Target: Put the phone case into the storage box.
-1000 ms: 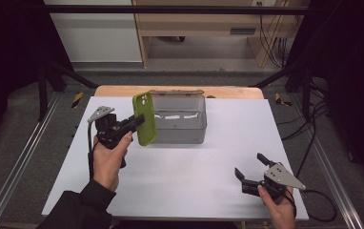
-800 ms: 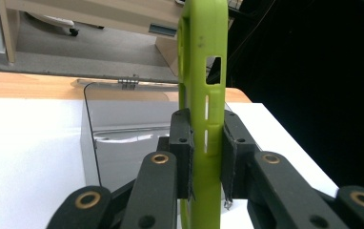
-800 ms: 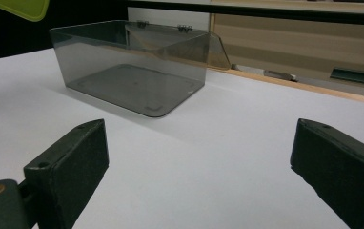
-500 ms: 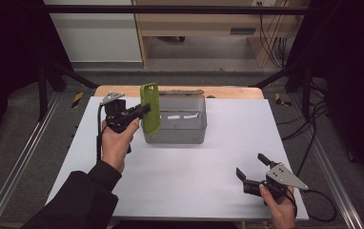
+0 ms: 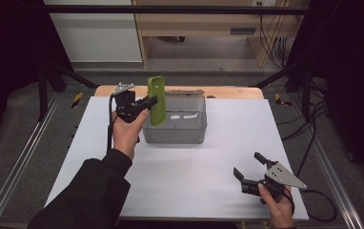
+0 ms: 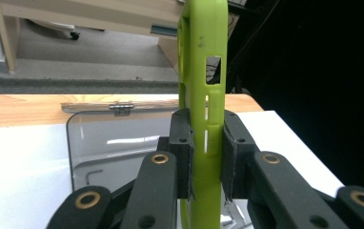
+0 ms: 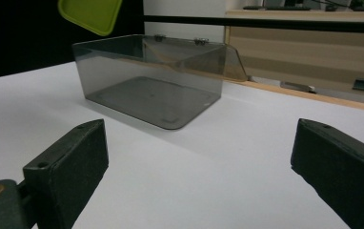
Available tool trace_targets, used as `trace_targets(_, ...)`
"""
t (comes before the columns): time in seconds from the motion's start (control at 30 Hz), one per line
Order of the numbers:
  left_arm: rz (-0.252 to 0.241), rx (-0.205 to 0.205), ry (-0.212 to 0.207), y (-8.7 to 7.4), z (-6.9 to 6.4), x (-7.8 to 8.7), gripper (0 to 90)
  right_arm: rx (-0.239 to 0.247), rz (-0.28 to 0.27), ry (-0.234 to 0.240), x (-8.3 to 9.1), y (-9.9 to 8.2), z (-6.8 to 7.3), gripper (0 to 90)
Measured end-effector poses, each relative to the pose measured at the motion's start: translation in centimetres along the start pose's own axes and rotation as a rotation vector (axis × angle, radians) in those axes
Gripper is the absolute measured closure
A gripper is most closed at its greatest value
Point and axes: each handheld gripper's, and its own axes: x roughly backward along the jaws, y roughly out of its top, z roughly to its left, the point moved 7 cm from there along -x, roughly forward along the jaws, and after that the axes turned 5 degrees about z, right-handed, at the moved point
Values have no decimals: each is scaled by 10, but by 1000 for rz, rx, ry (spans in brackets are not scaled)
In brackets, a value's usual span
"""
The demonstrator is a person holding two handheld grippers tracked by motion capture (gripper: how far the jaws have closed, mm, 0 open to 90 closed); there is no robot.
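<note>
A lime-green phone case (image 5: pixel 156 100) stands upright on its long edge in the air, over the left end of a clear grey plastic box (image 5: pixel 174 134) at the back middle of the white table. My left gripper (image 5: pixel 151 102) is shut on the case's lower part. In the left gripper view both pads press on the case (image 6: pixel 204 71), with the box's lid hinge (image 6: pixel 121 108) behind it. My right gripper (image 5: pixel 247 164) rests open near the table's front right, with nothing between its jaws. From the right gripper view (image 7: pixel 199 157), the box (image 7: pixel 151 90) lies ahead and a corner of the case (image 7: pixel 89 14) shows at the top left.
The white table (image 5: pixel 208 181) has a wooden strip (image 5: pixel 227 92) along its back edge. Metal rails (image 5: pixel 23 157) run along both sides. Cables (image 5: pixel 308 129) hang off the right side, and a wooden cabinet (image 5: pixel 208 24) stands behind the table.
My left hand has carried the green case away from me and a little to the right, from beside the box's left wall to above its left end. The right gripper has stayed still.
</note>
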Motion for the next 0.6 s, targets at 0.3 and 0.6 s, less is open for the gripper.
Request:
trace_targets(0.3,32,-4,38,-2,10,-9,775,33,-43,19,-3,3,7,47)
trace_targets(0.6,60,-96,103,1,16,-17,776,47,-37,27,-4,3,11,47)
